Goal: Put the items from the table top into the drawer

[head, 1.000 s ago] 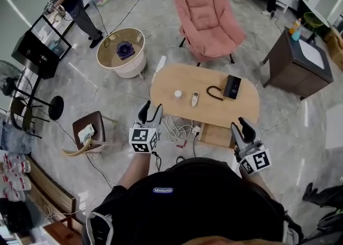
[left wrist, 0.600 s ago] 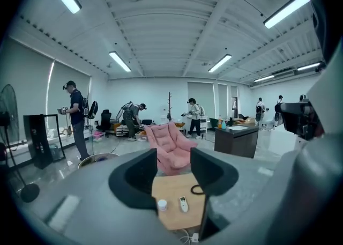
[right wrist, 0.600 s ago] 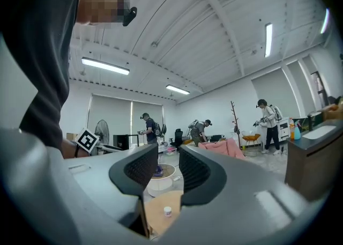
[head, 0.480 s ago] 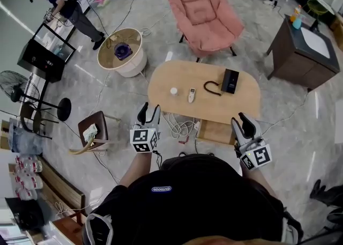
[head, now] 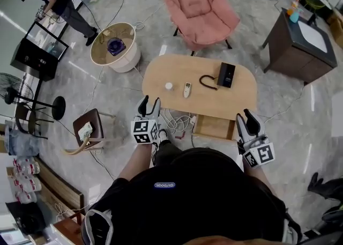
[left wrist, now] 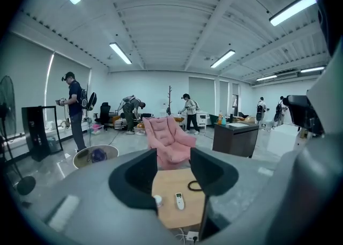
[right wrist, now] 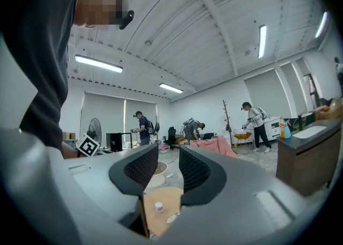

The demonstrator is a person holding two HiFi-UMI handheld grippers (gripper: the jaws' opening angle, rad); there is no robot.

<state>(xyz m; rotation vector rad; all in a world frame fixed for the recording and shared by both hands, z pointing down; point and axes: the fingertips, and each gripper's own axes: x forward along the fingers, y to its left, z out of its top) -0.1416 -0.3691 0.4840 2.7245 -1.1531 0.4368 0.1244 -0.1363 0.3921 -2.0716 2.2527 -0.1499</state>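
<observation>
The left gripper (head: 149, 104) and right gripper (head: 246, 118) are held level, short of the near edge of the oval table (head: 238, 99). Both pairs of tongs are spread and empty, presumably because no item is yet within reach. A small white jar (head: 169, 86), a remote (head: 187, 89), a looped cord (head: 206, 82) and a black box (head: 226, 74) are left on the table top. The drawer (head: 214, 126) is seen pulled out below the near edge and appears to hold nothing.

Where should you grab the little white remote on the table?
Probably around the middle of the white remote, pinching its two long edges. It lies flat on the wooden table, long and thin, so coming straight down from above suits best. The left gripper is nearer.
</observation>
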